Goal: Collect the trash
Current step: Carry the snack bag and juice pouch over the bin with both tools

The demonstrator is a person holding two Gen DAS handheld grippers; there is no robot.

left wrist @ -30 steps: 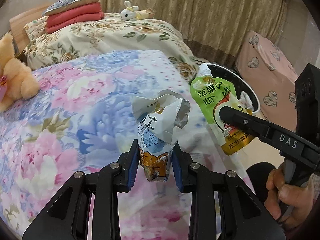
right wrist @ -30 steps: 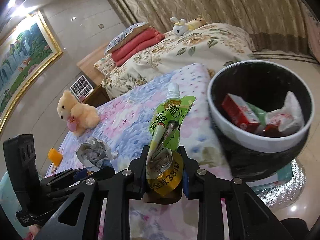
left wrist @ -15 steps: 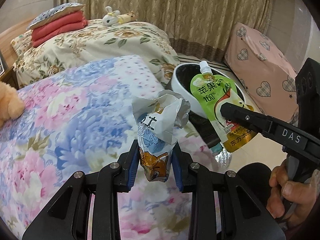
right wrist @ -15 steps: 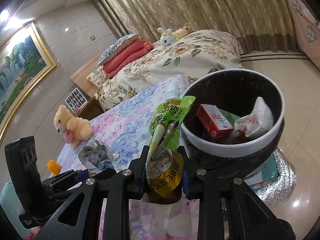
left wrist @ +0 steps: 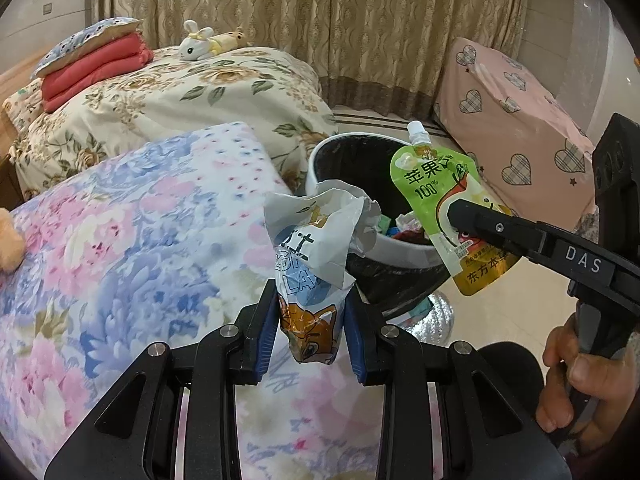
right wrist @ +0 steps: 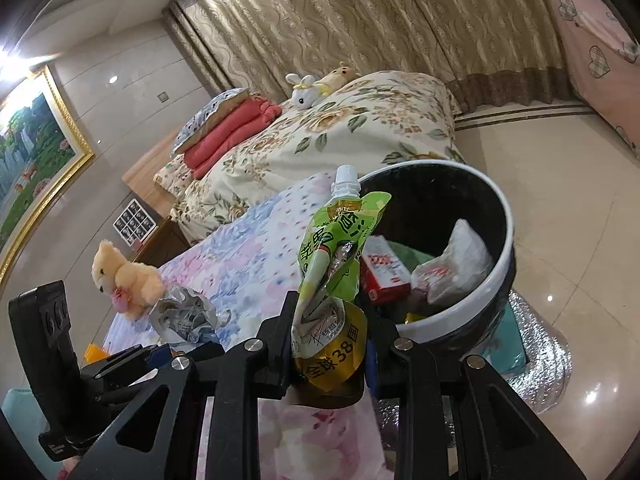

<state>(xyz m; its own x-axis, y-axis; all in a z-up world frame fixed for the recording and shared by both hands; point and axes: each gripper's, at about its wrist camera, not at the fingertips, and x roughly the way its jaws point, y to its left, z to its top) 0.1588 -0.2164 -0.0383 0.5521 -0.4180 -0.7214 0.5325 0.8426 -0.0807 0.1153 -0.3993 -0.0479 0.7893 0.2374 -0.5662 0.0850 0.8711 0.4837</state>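
My left gripper [left wrist: 312,332] is shut on a crumpled white snack wrapper [left wrist: 316,256] with a cartoon fox, held above the flowered bed edge. To its right, my right gripper [left wrist: 460,220] is shut on a green juice pouch [left wrist: 436,188] with a white spout, which hangs in front of the black bin. In the right wrist view the right gripper [right wrist: 330,340] clamps the pouch [right wrist: 340,248] by its yellow bottom, just left of the bin [right wrist: 496,216]. The bin, black with a white rim [left wrist: 320,152], holds a red box [right wrist: 384,272] and a white bag [right wrist: 456,264].
The bin stands on a glossy tiled floor [right wrist: 568,184] beside the bed [left wrist: 120,240]. A teddy bear [right wrist: 124,276] sits on the flowered cover. A pink heart-print covered piece [left wrist: 512,120] stands at the right. A hand [left wrist: 584,376] grips the right gripper's handle.
Both grippers have carried their trash rightward from over the bed toward the bin. The bin now sits closer and more central in both views; the teddy bear has slid away left.
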